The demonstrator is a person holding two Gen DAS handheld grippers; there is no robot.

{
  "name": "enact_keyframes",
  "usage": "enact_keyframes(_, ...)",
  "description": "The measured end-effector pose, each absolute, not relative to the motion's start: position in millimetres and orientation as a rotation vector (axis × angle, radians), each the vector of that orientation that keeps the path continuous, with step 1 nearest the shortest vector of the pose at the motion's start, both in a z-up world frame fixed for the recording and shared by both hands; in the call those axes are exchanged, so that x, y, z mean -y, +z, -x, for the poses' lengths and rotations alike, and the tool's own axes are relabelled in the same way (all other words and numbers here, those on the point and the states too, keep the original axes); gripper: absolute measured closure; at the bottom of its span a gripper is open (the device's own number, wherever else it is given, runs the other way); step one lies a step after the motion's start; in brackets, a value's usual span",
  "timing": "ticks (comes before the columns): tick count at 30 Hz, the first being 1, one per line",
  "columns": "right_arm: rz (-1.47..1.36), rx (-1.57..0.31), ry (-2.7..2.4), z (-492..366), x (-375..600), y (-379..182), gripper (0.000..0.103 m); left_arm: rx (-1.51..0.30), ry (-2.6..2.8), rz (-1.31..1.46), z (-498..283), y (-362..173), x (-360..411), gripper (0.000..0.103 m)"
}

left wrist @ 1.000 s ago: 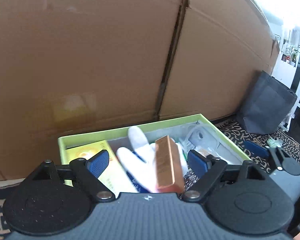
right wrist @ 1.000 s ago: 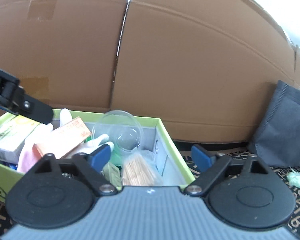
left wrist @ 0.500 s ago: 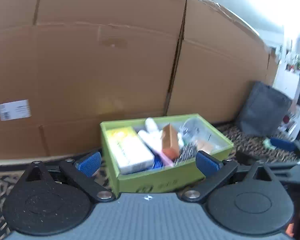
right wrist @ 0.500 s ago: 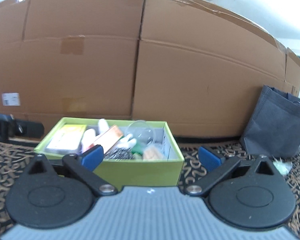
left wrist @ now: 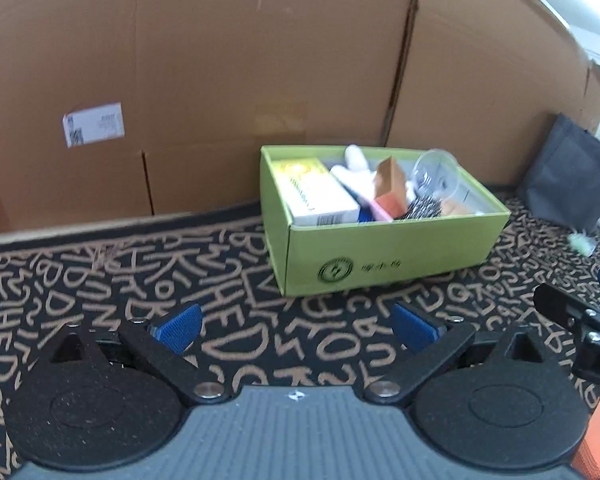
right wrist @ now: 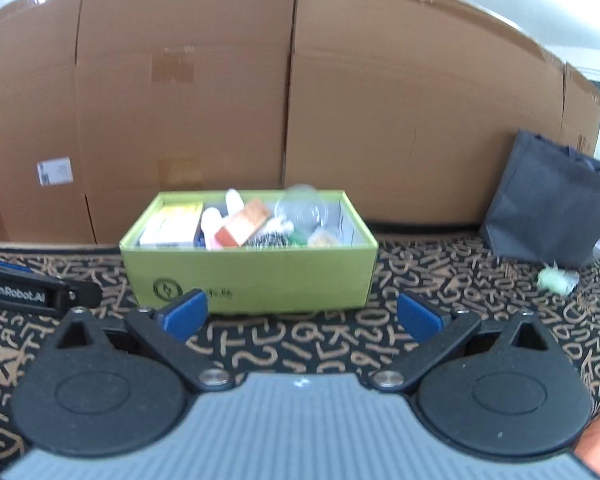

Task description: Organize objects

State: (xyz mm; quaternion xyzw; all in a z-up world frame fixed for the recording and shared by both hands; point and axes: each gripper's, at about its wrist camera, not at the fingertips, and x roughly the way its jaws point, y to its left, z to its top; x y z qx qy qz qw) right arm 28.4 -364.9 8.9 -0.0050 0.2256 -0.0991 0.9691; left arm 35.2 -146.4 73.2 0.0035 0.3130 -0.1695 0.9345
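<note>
A lime-green box stands on the patterned carpet against the cardboard wall. Inside lie a yellow-and-white carton, a white glove, an orange-brown packet, a clear plastic cup and other small items. My left gripper is open and empty, well short of the box, which is ahead to its right. My right gripper is open and empty too, just in front of the box.
Tall cardboard panels close off the back. A dark grey fabric bag leans at the right, with a pale green wad before it. The other gripper shows at each view's edge.
Both grippers have drawn back from over the box. The box now sits farther away, wholly in view, with carpet between it and the fingers. Both jaws stand wider than before.
</note>
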Motion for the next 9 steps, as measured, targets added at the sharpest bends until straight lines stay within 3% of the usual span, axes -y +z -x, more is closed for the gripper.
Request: enact_keyframes(9, -0.039, -0.47, -0.224, -34.2, 367.2, 0.2, 0.0, -0.644, -0.35, -0.01, -34.6, 72.2, 141.7, 0.0)
